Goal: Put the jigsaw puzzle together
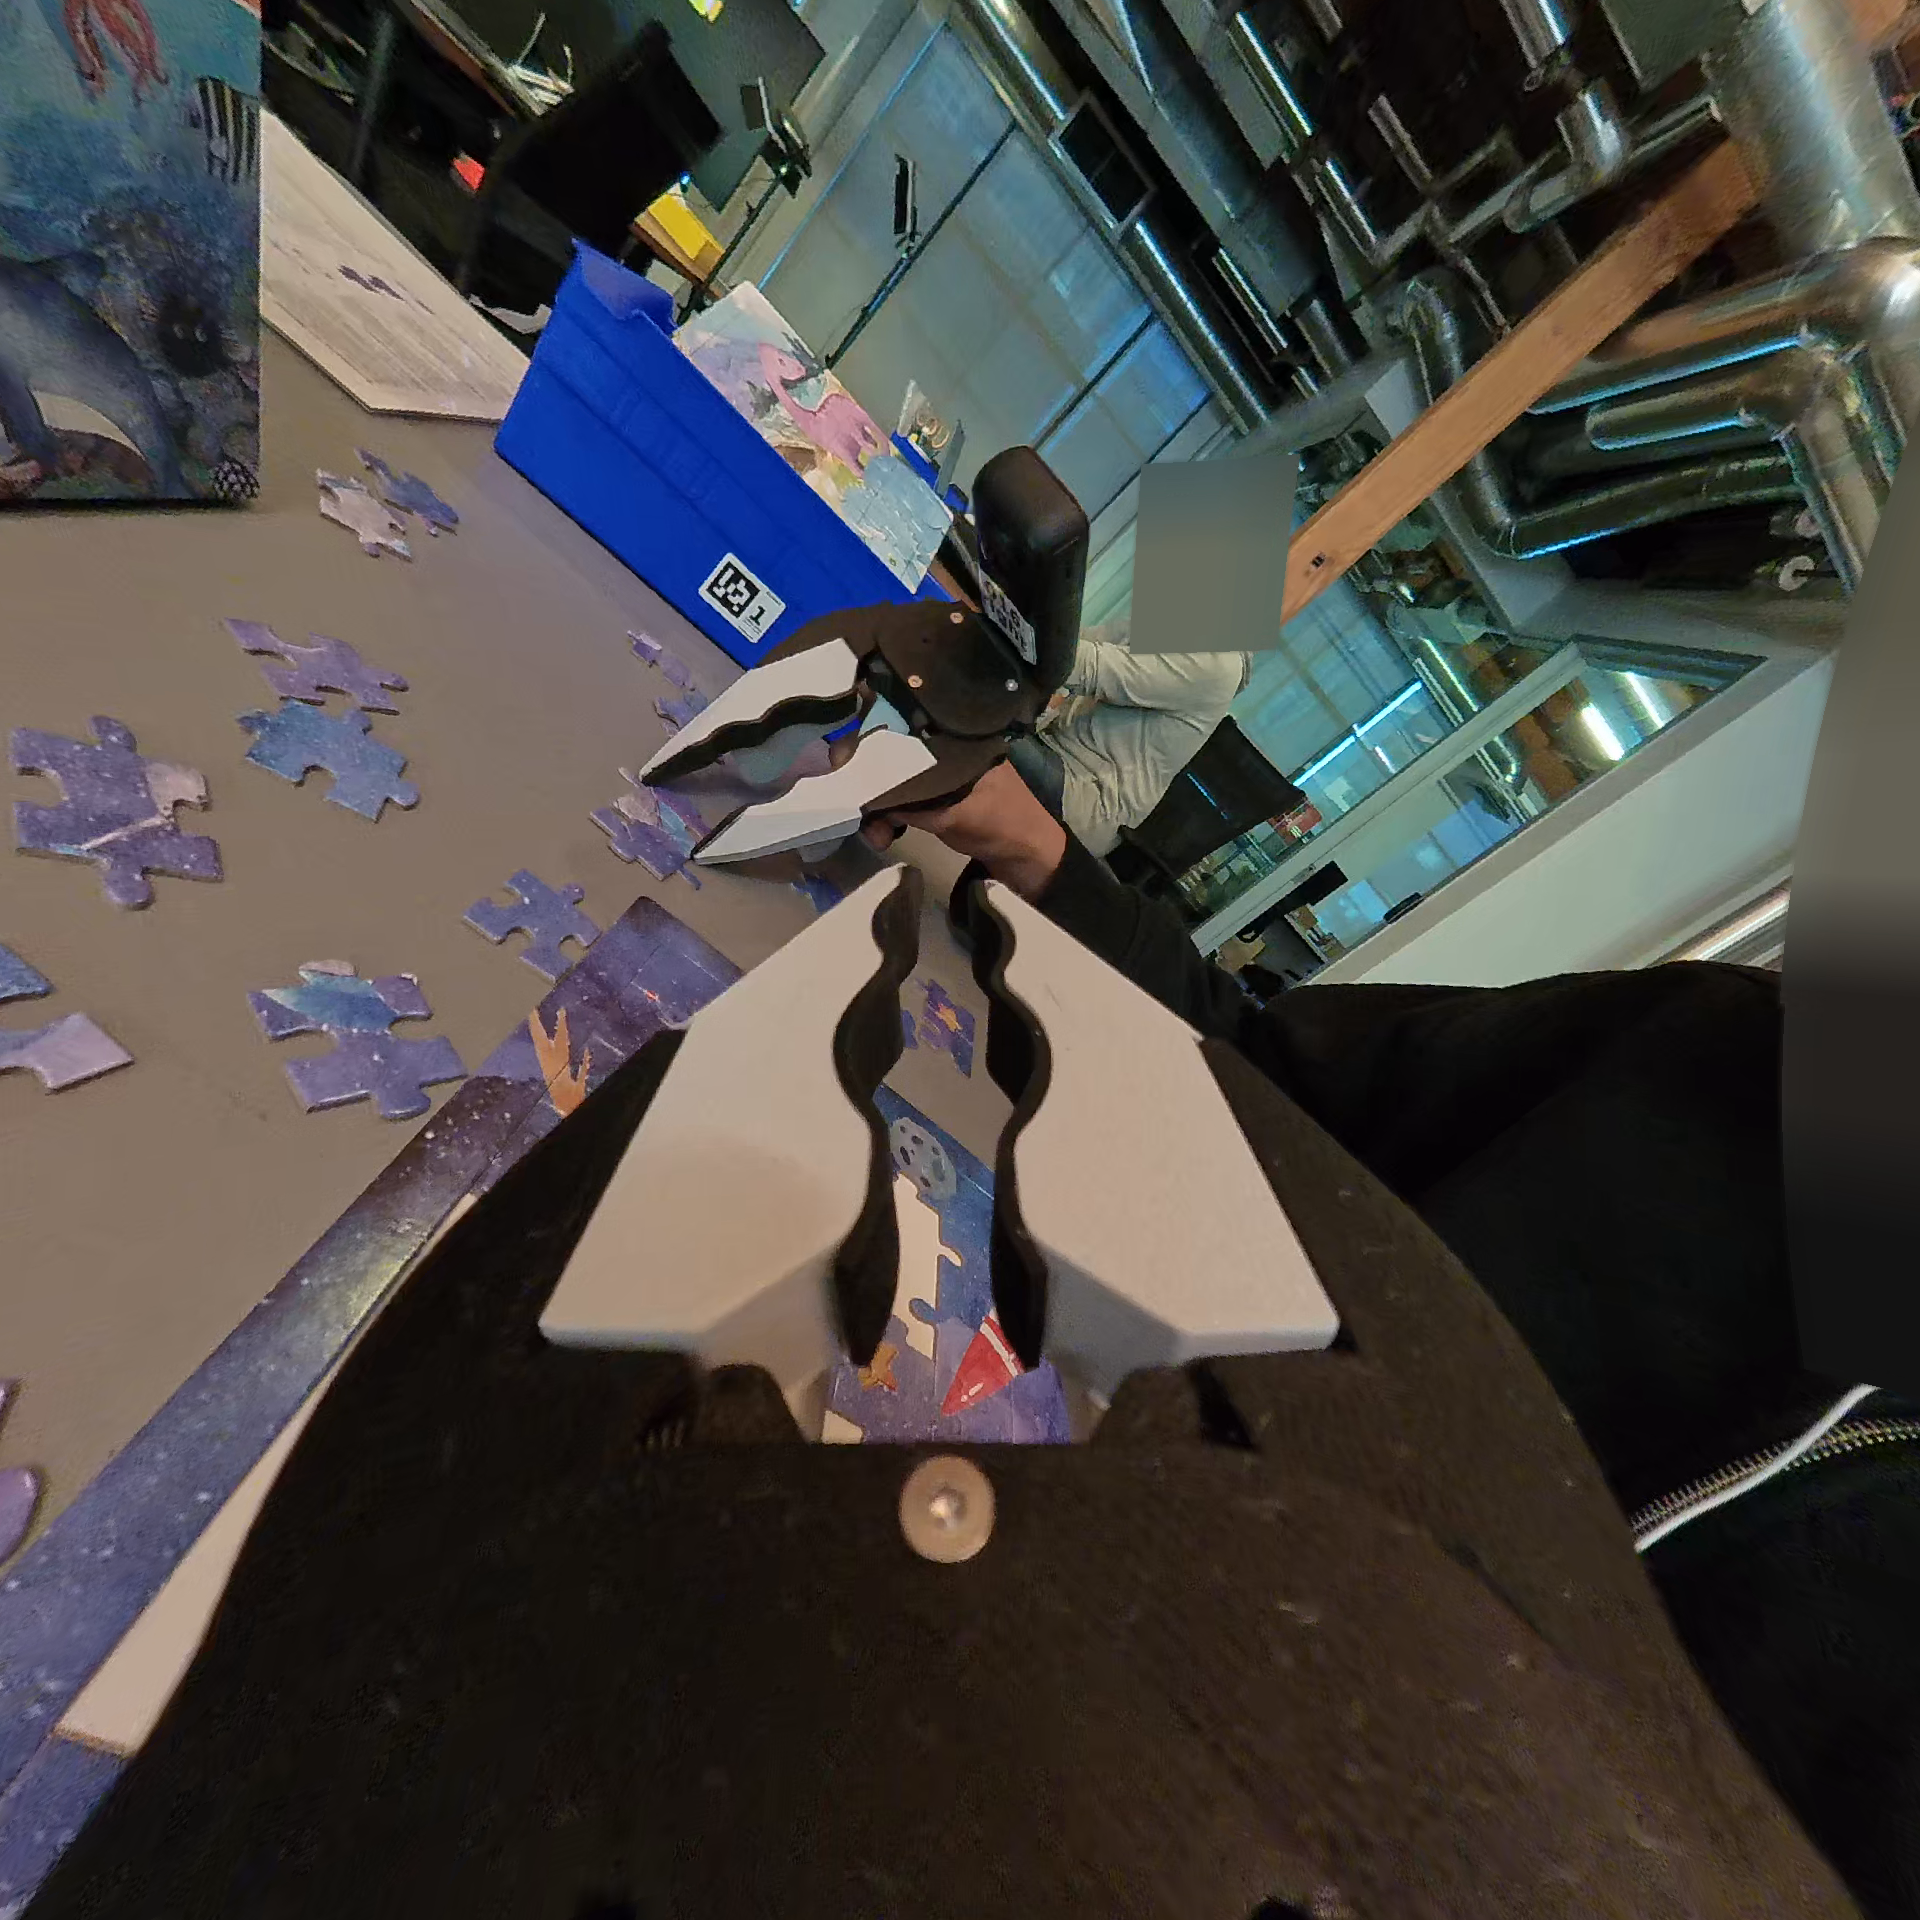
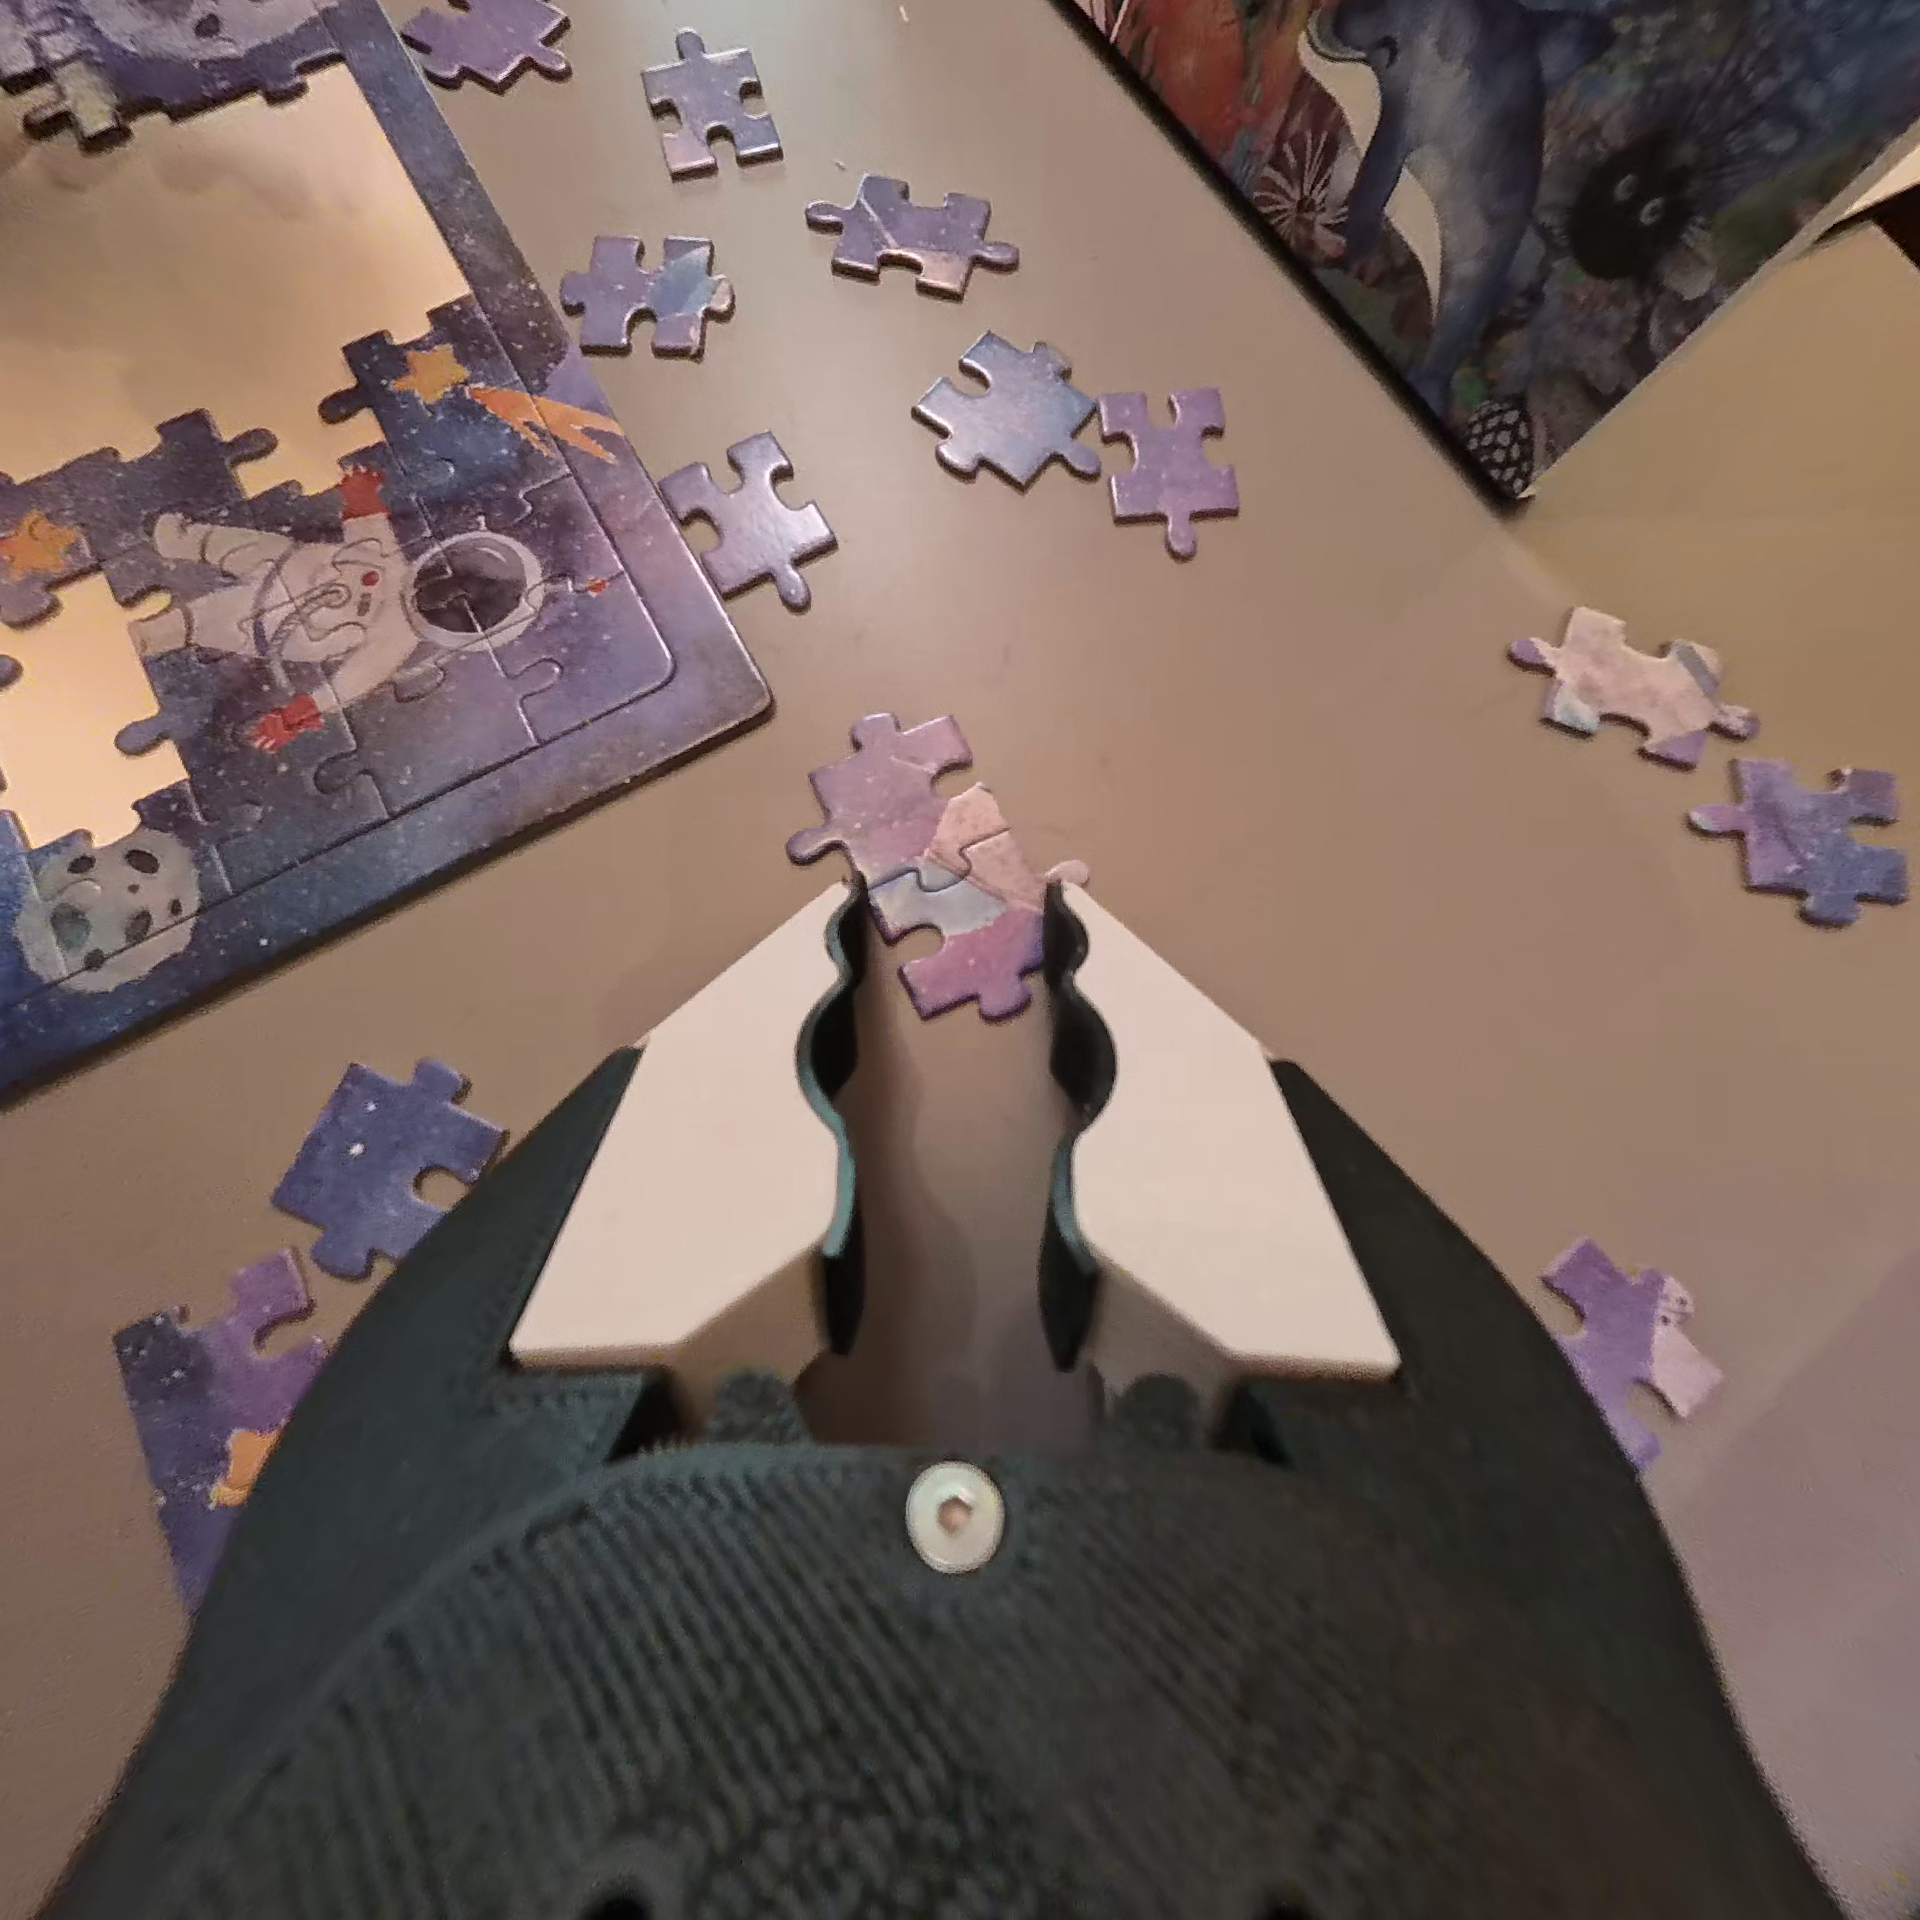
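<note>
My right gripper (image 2: 951, 896) is open, its tips down at the grey table (image 2: 1195, 675). Two joined lilac puzzle pieces (image 2: 914, 831) lie flat between the tips. The right pad touches their edge and a thin gap shows at the left pad. The left wrist view shows the same gripper (image 1: 686, 816) astride those pieces (image 1: 644, 831). My left gripper (image 1: 938, 888) stands narrowly open and empty above the near part of the partly filled space puzzle (image 1: 644, 966), which lies left of my right gripper (image 2: 582, 623).
Several loose purple pieces (image 2: 1008, 410) are scattered on the table. A picture-covered puzzle box (image 2: 1558, 208) stands at the far right. A blue bin (image 1: 623, 447) with puzzle sheets sits beyond. A seated person (image 1: 1132, 717) is behind the table. My right fingertips sit around 20 cm from my left ones.
</note>
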{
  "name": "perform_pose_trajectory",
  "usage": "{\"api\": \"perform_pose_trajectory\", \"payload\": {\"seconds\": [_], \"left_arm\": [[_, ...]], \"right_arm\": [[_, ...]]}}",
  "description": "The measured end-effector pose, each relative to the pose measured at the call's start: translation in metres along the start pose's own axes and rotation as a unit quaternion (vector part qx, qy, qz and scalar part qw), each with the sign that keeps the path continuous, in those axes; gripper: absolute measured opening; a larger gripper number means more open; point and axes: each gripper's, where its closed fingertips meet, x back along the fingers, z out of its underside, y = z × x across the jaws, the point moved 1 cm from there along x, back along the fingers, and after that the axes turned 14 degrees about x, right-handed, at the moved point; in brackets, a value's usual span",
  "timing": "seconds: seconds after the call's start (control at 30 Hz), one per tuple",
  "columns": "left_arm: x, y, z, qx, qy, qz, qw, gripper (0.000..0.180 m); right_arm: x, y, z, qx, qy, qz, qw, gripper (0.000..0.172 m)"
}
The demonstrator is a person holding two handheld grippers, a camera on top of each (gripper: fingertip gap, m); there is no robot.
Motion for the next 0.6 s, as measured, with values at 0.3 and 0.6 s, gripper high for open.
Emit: {"api": "perform_pose_trajectory", "payload": {"seconds": [0.3, 0.6], "left_arm": [[0.0, 0.0, 0.0, 0.01, 0.001, 0.006, 1.0, 0.007], [-0.001, -0.003, 0.001, 0.007, 0.003, 0.01, 1.0, 0.007]], "right_arm": [[0.001, 0.005, -0.004, 0.025, 0.002, 0.008, 1.0, 0.007], [0.012, -0.037, -0.004, -0.085, -0.03, 0.104, 0.991, 0.048]]}}
